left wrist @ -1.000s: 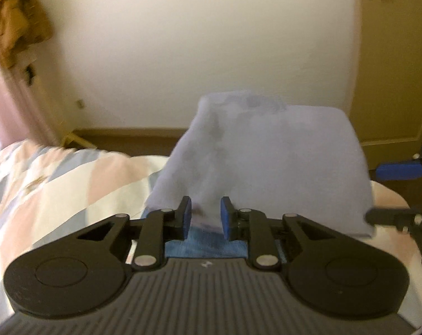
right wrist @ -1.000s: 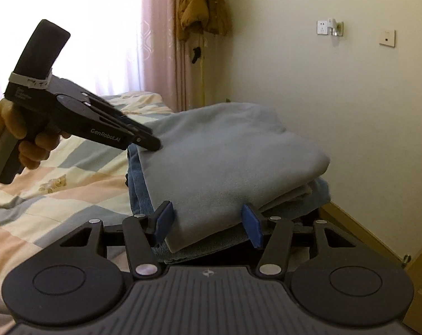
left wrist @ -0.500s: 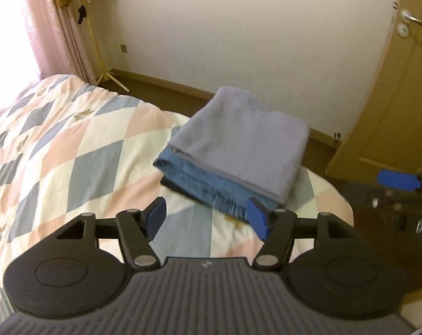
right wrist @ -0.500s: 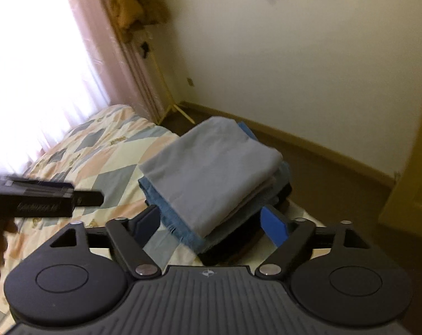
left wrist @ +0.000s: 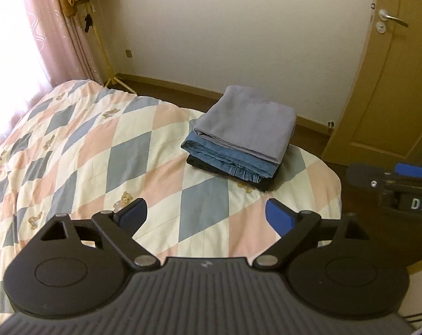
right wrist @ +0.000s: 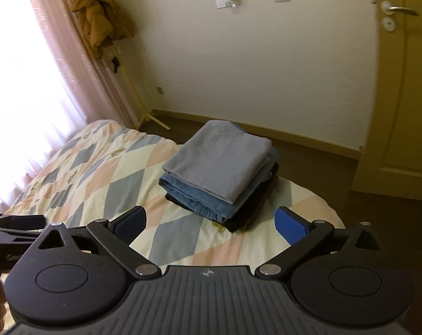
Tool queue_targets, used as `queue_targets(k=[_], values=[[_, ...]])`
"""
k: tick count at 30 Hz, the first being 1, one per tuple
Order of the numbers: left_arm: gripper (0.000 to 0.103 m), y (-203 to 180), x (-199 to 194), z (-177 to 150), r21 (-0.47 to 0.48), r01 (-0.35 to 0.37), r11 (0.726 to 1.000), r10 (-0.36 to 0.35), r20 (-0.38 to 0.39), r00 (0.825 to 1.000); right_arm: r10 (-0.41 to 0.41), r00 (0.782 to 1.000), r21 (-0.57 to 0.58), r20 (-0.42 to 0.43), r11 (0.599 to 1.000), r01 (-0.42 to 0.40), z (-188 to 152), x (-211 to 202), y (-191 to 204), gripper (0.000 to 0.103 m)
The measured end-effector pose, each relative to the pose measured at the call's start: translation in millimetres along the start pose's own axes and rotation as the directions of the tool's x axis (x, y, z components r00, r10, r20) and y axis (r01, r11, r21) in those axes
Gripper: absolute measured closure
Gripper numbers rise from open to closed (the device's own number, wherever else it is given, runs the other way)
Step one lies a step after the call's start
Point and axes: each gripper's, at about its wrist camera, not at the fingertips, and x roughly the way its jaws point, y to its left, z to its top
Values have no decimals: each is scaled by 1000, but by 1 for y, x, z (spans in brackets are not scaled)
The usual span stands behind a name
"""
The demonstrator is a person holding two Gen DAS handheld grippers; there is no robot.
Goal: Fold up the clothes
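Note:
A stack of folded clothes sits near the bed's far right corner: a grey folded garment (left wrist: 248, 124) on top, folded blue jeans (left wrist: 224, 157) under it, and a dark garment (left wrist: 262, 184) at the bottom. The stack also shows in the right wrist view, with the grey garment (right wrist: 217, 157) on top. My left gripper (left wrist: 206, 213) is open and empty, held back above the bed, well short of the stack. My right gripper (right wrist: 211, 222) is open and empty, also back from the stack; it shows at the right edge of the left wrist view (left wrist: 392, 174).
The bed has a diamond-patterned quilt (left wrist: 85, 150) in pink, grey and cream. A pink curtain (left wrist: 52, 28) and a coat stand with a brown jacket (right wrist: 99, 19) are at the left. A door (left wrist: 392, 69) stands at the right, with dark floor beyond the bed.
Both grippers have let go of the grey garment, opened wide and pulled back and up from the stack, which now lies further off on the bed.

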Motion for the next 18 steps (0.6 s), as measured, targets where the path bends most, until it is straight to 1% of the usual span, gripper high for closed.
queue_targets(k=[3,6,8,11,14,16,18], values=[[6,6,-13,-11,6,6,1000,-6,6,1000,-41,999,1,1,999,41,-7,-16,12,0],[3,10,-22,-20,10,10,1000,-10,7,1000,-57,998,-1,0,998,57,-14,-26,22,0],[1,13,-25,-26,8,8,1000,-8,2,1000,-85,996,-15,1,996,85,-18,-32,29,0],[1,16,-26,-32,19,-9,1000,9,-10,1000,-127,992,-31,17,991,127,-26,-39,38,0],[1,16,-28,-38,48,-41,998,41,-2,999,-179,983,-34,47,983,181,-36,-43,44,0],[1,19,-28,-41,48,-31,998,31,-9,999,-211,976,-35,57,976,213,-43,-44,48,0],[1,23,-26,-44,29,-4,1000,5,-36,999,-229,972,-43,57,972,231,-49,-44,51,0]])
